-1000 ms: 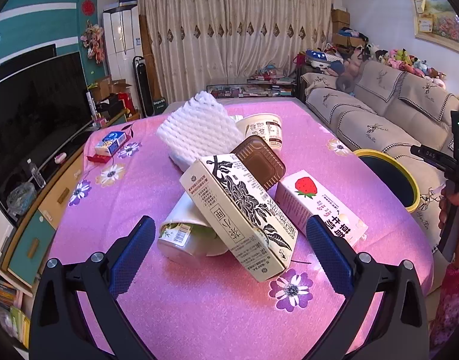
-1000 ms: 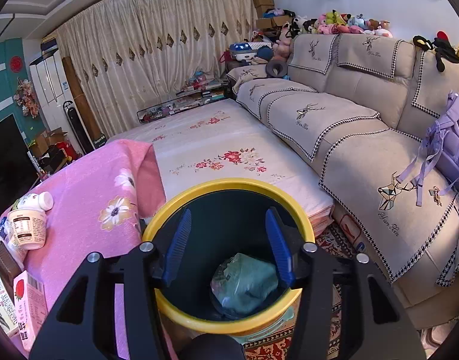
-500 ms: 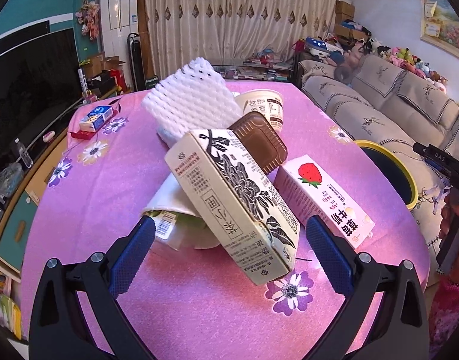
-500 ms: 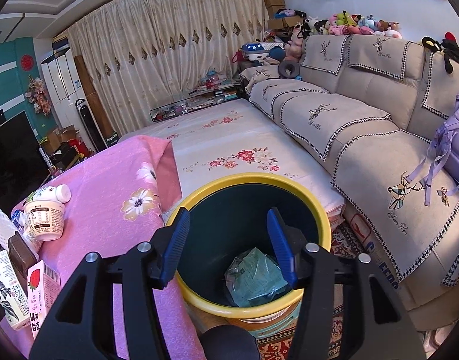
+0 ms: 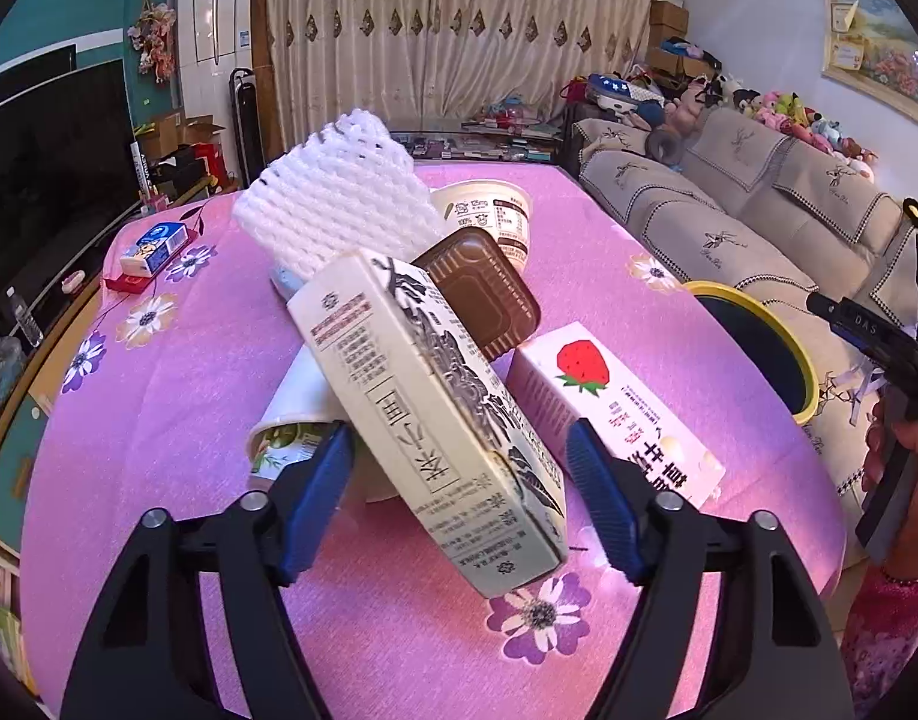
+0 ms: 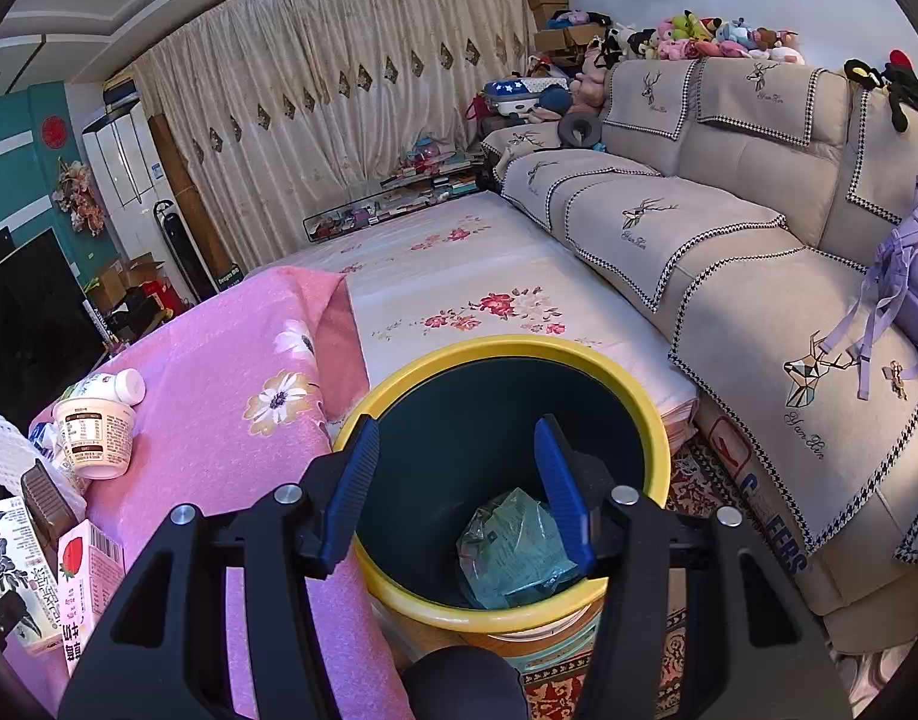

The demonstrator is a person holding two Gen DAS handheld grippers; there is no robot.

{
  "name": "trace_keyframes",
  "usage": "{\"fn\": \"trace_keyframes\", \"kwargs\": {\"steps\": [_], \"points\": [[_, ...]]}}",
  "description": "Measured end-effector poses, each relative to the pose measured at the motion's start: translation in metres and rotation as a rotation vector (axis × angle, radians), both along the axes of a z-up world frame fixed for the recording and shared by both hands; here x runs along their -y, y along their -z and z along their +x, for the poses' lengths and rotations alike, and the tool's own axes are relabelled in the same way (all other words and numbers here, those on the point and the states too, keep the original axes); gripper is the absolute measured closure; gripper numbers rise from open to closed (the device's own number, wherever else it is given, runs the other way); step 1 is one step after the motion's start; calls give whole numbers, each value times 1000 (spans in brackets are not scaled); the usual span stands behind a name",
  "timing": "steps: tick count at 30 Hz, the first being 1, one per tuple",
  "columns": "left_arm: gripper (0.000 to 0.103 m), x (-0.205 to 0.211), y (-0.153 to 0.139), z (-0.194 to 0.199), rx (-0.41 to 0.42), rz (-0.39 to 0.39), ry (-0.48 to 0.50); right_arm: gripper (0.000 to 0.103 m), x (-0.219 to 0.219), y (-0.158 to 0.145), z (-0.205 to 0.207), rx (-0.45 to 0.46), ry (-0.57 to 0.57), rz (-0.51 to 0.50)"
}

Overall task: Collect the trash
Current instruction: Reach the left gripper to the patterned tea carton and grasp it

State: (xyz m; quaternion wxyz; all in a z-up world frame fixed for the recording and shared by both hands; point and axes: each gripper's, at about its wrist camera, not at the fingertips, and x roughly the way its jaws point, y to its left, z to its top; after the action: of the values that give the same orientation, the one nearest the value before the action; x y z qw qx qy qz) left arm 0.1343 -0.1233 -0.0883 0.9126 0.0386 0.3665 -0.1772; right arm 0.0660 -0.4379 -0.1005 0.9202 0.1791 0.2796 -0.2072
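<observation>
A cream tea carton (image 5: 435, 384) leans on a tipped paper cup (image 5: 291, 414) in a trash pile on the pink tablecloth (image 5: 159, 420). My left gripper (image 5: 459, 435) straddles the carton's lower end and its jaws are closing; the pads stand close beside it. A strawberry milk carton (image 5: 615, 414), a brown tray (image 5: 477, 294), white foam netting (image 5: 333, 210) and a yogurt cup (image 5: 489, 210) lie around it. My right gripper (image 6: 459, 438) hangs open and empty over the yellow-rimmed bin (image 6: 519, 348), where a green bag (image 6: 507, 546) lies.
The bin (image 5: 801, 372) stands at the table's right edge, in front of a beige sofa (image 6: 729, 240). A small blue box (image 5: 153, 246) lies at the far left of the table. A TV (image 5: 45, 180) fills the left wall. A person's hand (image 5: 915, 444) holds the right gripper.
My left gripper has moved in and down over the tea carton, and its jaws have narrowed around it. The right gripper stays over the bin at the same width.
</observation>
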Motion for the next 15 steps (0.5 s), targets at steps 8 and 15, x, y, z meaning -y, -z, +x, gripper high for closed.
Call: {"fn": "trace_keyframes", "kwargs": {"steps": [8,15], "points": [[36,6,-2,4,55,67,-91,51,2,2,-3,3,6,9],[56,13,-6,8,74,87,-93,51,4,5,-1,1,2,25]]}}
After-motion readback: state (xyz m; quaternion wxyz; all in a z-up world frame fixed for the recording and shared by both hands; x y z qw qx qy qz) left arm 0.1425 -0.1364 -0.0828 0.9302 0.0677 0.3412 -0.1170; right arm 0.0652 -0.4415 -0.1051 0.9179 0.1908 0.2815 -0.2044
